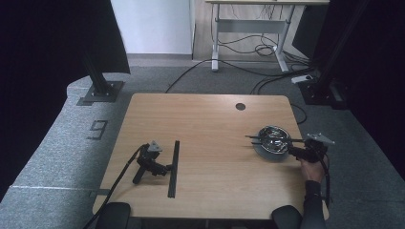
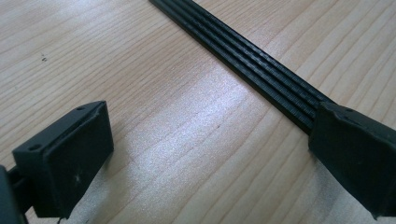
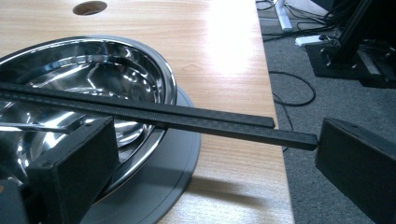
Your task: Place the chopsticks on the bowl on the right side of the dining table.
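Worktop (image 1: 210,124): pale wood, round hole near its far edge.

Left claw (image 1: 168,168): lay on the worktop at the left, unattended, jaws wide apart and holding nothing. One jaw tip rested just beside the strip (image 1: 174,168), a long black ribbed bar lying flat.

Right claw (image 1: 289,149): held in the hand (image 1: 311,169) at the right edge, jaws spread wide, gripping nothing.

Bowl (image 1: 273,137): shiny steel, seated on a grey plate (image 3: 173,172) near the right edge.

Chopsticks (image 3: 154,114): black pair laid across the bowl rim, their ends reaching between the right claw's jaws, close to one jaw; contact could not be told.
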Available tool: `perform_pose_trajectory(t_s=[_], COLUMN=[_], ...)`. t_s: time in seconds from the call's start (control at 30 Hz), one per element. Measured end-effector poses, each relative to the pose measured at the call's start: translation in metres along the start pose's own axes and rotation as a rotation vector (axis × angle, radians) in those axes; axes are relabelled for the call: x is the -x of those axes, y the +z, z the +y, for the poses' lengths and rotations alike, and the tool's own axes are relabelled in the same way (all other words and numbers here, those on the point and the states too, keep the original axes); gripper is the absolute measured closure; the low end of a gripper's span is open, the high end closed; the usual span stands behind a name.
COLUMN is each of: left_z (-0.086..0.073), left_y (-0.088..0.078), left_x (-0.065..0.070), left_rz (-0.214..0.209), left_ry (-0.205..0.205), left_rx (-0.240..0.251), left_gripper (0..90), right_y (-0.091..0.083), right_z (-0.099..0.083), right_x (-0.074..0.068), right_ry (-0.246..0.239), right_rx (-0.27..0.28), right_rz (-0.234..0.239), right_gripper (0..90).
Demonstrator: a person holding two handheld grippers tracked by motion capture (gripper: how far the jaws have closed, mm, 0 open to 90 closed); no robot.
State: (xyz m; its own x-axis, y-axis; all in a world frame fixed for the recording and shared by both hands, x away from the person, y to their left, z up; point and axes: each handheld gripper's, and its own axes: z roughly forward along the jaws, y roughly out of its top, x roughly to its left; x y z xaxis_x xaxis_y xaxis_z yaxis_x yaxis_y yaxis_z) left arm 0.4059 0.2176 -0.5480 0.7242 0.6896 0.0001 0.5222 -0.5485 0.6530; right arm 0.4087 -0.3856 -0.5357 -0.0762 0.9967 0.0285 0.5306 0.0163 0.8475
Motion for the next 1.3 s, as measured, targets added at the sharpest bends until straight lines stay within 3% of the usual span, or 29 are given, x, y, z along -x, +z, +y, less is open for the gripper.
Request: perform_pose_trajectory(t_s=[0.73,1.3], left_z=[0.0000,0.0000], left_y=[0.0000,0.0000], left_x=[-0.0001,0.0000], left_rz=[0.000,0.000], left_ry=[0.001,0.000], left_rx=[0.000,0.000], left_gripper=[0.0,0.0], right_y=[0.0026,0.0006], right_z=[-0.0010,-0.0005], right_x=[-0.0091,-0.0092], right_ry=[-0.022,-0.024], right_rx=[-0.007,-0.001], right_rz=[0.039,0.032], right_gripper=[1.0,1.7])
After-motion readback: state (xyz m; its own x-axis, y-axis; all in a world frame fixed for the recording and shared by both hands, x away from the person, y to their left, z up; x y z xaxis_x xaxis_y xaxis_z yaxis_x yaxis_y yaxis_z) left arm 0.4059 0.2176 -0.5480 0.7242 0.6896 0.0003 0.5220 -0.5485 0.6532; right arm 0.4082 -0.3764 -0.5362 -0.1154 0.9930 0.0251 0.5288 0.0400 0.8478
